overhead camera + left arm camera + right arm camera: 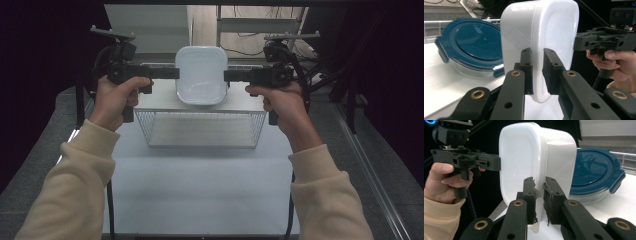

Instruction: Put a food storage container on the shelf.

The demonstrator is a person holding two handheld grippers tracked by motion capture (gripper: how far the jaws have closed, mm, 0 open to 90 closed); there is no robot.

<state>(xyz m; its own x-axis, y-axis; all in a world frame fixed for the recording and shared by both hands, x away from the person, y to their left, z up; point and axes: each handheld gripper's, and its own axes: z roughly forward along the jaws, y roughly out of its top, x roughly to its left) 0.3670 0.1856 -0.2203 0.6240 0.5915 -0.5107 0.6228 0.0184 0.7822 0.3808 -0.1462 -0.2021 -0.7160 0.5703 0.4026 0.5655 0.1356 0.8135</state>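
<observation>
Both the left gripper (176,73) and right gripper (226,75) are pinching the white tub (201,75) rim, needing level, matched lifting.

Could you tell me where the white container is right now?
In the high view the white container hangs mid-frame above the wire basket, pinched between the left gripper and right gripper.

High view overhead; both claw cameras close, sharing white container (201,75).

place: lab recording rig | signs: black curtains (45,60), metal frame (260,25), loose cables (245,50)
</observation>
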